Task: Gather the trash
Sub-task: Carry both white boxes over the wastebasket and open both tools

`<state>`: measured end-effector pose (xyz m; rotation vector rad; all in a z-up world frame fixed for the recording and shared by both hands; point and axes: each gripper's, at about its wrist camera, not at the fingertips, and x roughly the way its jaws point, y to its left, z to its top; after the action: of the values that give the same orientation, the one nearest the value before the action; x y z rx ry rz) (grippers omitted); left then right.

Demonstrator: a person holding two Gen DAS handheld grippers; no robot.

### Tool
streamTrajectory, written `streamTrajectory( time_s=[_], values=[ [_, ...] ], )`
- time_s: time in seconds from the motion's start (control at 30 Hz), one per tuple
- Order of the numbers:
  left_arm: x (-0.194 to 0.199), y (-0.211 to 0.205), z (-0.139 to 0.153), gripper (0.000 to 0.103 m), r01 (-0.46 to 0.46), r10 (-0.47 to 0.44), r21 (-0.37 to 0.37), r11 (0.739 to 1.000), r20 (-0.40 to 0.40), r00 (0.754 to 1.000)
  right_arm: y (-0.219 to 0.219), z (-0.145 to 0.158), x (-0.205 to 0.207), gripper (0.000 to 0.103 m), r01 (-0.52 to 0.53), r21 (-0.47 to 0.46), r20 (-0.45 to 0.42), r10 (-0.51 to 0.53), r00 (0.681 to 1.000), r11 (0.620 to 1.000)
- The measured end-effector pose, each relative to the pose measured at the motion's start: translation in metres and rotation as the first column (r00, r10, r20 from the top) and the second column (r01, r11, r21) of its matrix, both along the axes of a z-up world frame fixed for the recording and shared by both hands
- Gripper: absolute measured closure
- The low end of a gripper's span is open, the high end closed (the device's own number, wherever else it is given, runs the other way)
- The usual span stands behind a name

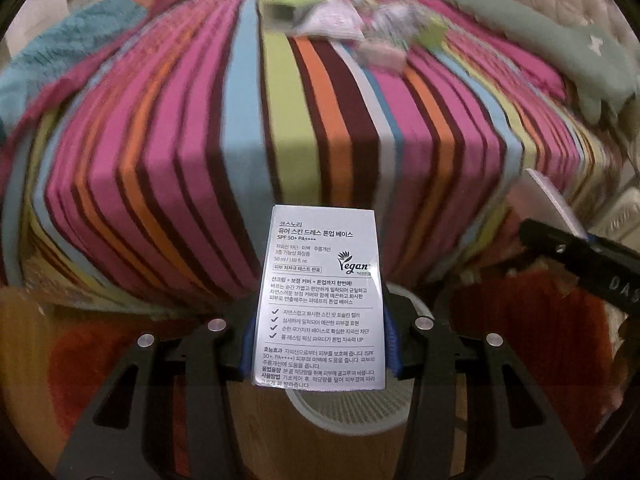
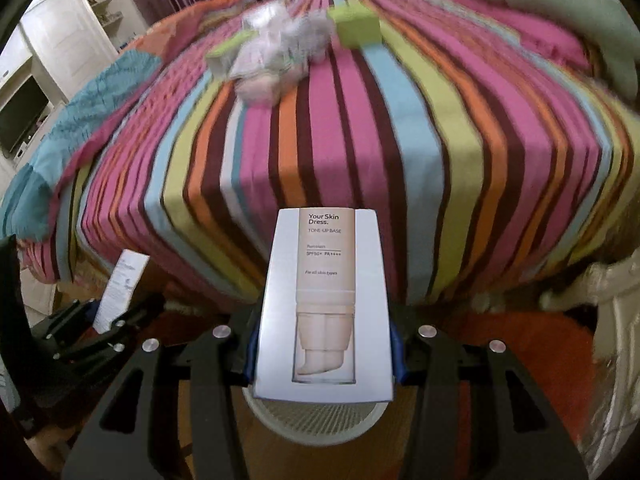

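My left gripper (image 1: 320,344) is shut on a white cosmetic box with Korean print (image 1: 320,300), held upright over a white mesh waste bin (image 1: 348,412) on the floor. My right gripper (image 2: 324,352) is shut on a white "Your Skin Dress" box (image 2: 324,304), held over the same bin (image 2: 312,420). The left gripper and its box also show at the left of the right wrist view (image 2: 120,292). More trash lies on the striped bed: green boxes (image 1: 292,10) (image 2: 356,26) and crumpled wrappers (image 1: 384,36) (image 2: 276,56).
The striped bed (image 1: 280,128) fills the view ahead, its near edge just beyond the bin. A green pillow (image 1: 552,40) lies at its right. A red rug (image 2: 532,360) covers the floor. White shelves (image 2: 68,40) stand at far left.
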<state>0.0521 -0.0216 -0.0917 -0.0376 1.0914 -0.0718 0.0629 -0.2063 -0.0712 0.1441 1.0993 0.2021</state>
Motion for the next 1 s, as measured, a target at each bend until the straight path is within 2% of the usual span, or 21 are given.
streamTrajectory(
  time_s=[0.1, 0.27, 0.47, 0.6, 0.8, 1.0],
  values=[
    [-0.008, -0.006, -0.023, 0.056, 0.020, -0.022, -0.028, 0.999, -0.076, 0.997, 0.004, -0.023, -0.011, 0.058, -0.002, 0.031, -0.089, 0.005, 0.996, 1.000],
    [-0.016, -0.015, -0.054, 0.056, 0.054, -0.058, -0.032, 0.998, -0.176, 0.983, 0.010, -0.060, -0.020, 0.058, -0.003, 0.065, -0.242, 0.018, 0.970, 0.998],
    [-0.008, -0.016, -0.097, 0.056, 0.037, -0.051, -0.050, 0.998, -0.316, 0.948, 0.018, -0.095, -0.011, 0.058, 0.018, 0.079, -0.378, 0.013, 0.926, 0.997],
    [-0.004, -0.019, -0.129, 0.056, 0.029, -0.045, -0.046, 0.999, -0.407, 0.912, 0.021, -0.125, -0.006, 0.058, 0.050, 0.078, -0.472, -0.007, 0.882, 0.996],
    [0.003, -0.028, -0.159, 0.056, 0.029, -0.044, -0.039, 0.999, -0.481, 0.876, 0.022, -0.159, 0.001, 0.058, 0.080, 0.060, -0.551, -0.033, 0.834, 0.995],
    [0.005, -0.026, -0.178, 0.055, 0.018, -0.031, -0.030, 0.999, -0.525, 0.850, 0.022, -0.179, 0.005, 0.058, 0.084, 0.045, -0.586, -0.042, 0.810, 0.995]
  ],
)
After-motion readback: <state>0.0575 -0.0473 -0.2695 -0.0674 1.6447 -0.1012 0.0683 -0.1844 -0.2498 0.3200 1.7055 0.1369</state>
